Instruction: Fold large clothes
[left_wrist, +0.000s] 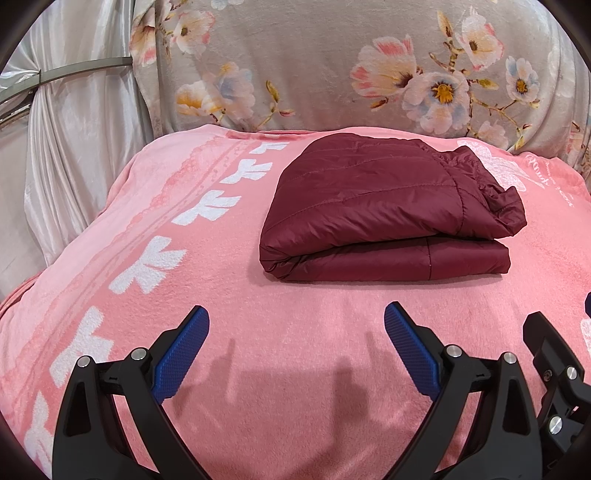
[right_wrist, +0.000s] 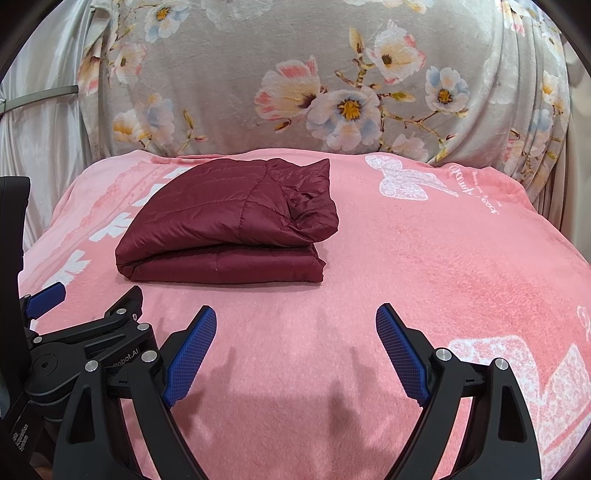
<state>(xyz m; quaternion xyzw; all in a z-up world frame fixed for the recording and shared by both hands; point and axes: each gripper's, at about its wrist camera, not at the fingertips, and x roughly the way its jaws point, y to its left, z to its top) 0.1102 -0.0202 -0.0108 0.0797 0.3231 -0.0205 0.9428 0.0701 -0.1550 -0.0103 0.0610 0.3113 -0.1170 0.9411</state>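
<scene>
Hovering nearest the lens, left gripper (left_wrist: 296, 317), black arms with blue ribbed pads, spread wide, nothing between; lower arms cut off by the frame edge. Right gripper (right_wrist: 295, 315), same build, also spread wide and empty above the cloth. Each shows in the other's view only as a black fragment at the edge; lettering on the left gripper's body is too small to read in full.

Beneath both: pink fleece blanket with white bow shapes (left_wrist: 295, 332), faint gripper shadows on it. Its near and side edges run out of view. White script printed near the far right corner, not legible.

Further back, apart from both grippers: folded dark maroon quilted jacket (left_wrist: 384, 206), lying on the pink blanket in stacked layers, crumpled part at the right end. Inner layers hidden.

Farthest: grey floral-print drape (right_wrist: 295, 74) standing behind the blanket; white satin curtain (left_wrist: 74, 129) at left, partly cut by the lens rim.
</scene>
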